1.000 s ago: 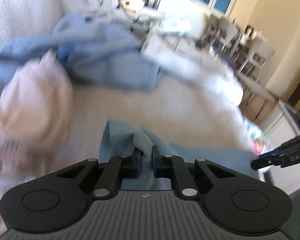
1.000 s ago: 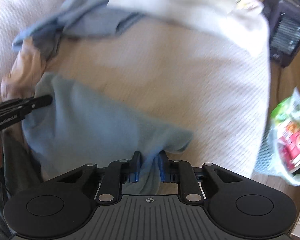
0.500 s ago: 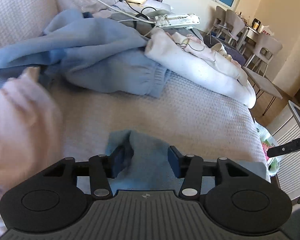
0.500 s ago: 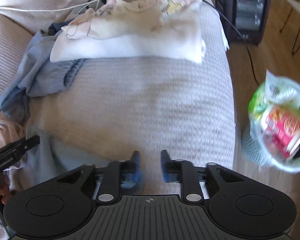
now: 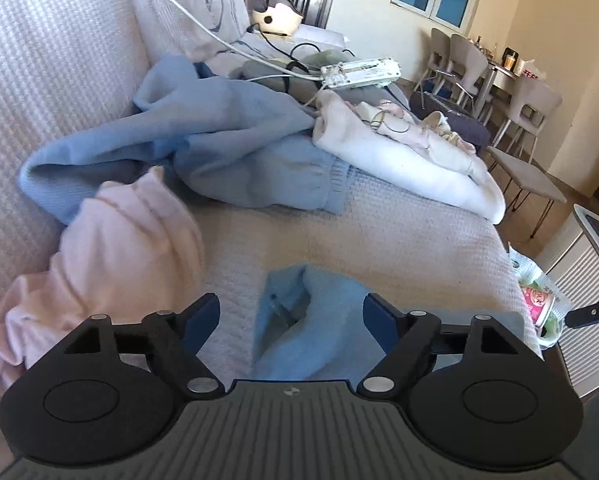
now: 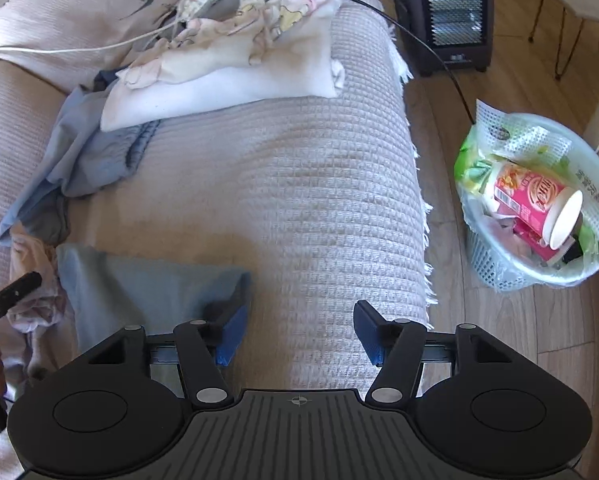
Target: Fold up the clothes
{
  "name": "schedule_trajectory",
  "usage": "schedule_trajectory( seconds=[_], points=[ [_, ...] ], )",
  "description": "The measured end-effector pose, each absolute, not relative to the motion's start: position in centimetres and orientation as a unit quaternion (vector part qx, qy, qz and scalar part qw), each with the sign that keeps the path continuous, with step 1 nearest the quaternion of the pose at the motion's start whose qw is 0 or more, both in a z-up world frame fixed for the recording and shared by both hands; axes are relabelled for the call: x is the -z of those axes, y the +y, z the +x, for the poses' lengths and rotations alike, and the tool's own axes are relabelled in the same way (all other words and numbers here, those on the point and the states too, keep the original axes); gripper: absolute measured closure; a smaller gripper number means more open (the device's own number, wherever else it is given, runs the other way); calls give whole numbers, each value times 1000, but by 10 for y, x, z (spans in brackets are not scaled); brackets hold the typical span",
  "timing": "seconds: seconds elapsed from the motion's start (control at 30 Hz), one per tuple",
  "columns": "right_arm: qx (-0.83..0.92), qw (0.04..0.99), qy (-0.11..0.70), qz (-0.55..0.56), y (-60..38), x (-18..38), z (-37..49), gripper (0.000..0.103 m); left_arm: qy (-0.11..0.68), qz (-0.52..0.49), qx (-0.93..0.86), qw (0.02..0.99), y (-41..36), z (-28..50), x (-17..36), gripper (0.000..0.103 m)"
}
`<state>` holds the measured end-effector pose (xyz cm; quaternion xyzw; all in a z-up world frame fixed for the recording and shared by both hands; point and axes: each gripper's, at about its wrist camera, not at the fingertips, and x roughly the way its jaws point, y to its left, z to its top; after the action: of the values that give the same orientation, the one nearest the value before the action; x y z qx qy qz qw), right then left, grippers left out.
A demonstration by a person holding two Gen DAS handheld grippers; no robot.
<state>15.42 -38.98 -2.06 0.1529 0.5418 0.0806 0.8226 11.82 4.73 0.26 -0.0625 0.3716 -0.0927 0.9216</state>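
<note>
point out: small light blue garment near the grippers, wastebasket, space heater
light blue garment [image 6: 147,292], right wrist view, on its flat middle.
wastebasket [image 6: 495,272], right wrist view, on its mesh side wall.
space heater [image 6: 453,12], right wrist view, on its front grille.

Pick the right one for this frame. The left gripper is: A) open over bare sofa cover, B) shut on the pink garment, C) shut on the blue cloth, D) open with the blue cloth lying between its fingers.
D: the left gripper has its jaws spread wide, and the blue cloth lies loose on the sofa between them, pinched by neither pad.
</note>
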Motion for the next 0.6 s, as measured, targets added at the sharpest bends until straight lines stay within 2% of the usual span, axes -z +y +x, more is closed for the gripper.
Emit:
schedule_trajectory(
  seconds=[0.1,0.2,0.37,0.47,0.6],
  points=[
    [-100,820,537,173,-388,25,158,40,393,-66,98,912,47,121,9,25],
    [-116,818,535,177,-379,31,163,35,415,-69,104,901,46,123,20,25],
    [-188,784,572,153,-348,41,176,34,446,-68,117,885,43,124,39,24],
    [-219,757,597,152,-334,50,185,29,449,-70,127,882,43,119,42,23],
    [-202,733,630,158,-325,69,199,29,445,-80,139,881,43,111,39,26]
  ],
)
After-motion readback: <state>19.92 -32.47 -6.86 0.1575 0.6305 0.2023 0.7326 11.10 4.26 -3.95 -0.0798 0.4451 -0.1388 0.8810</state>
